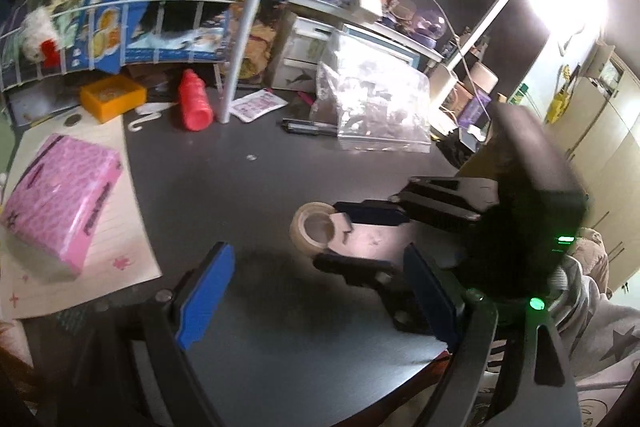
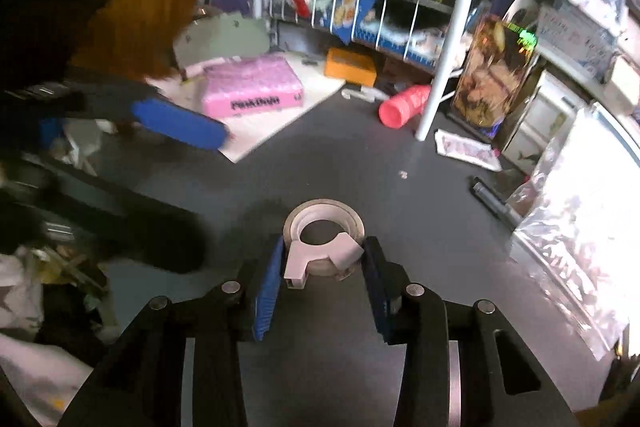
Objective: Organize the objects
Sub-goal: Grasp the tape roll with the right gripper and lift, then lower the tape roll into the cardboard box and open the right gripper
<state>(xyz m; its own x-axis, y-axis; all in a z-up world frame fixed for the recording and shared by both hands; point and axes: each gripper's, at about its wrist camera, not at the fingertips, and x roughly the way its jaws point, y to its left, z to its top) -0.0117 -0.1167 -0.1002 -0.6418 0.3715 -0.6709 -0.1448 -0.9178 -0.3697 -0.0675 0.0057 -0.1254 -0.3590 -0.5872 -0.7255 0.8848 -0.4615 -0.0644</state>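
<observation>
A roll of clear tape in a white dispenser (image 2: 324,243) lies on the dark desk (image 2: 340,167). My right gripper (image 2: 325,259) has its blue pads on both sides of the dispenser, closed against it. In the left wrist view the tape roll (image 1: 314,229) sits between the right gripper's fingers (image 1: 368,213). My left gripper (image 1: 320,291) is open and empty, just in front of the tape. Its blue finger (image 2: 180,125) shows at the left of the right wrist view.
A pink tissue pack (image 1: 60,203) lies on a notepad at the left. A red bottle (image 1: 194,103) lies near a white pole (image 1: 244,27). An orange box (image 1: 112,97), a clear plastic bag (image 1: 372,99), black pens (image 1: 308,127) and a wire shelf surround the desk.
</observation>
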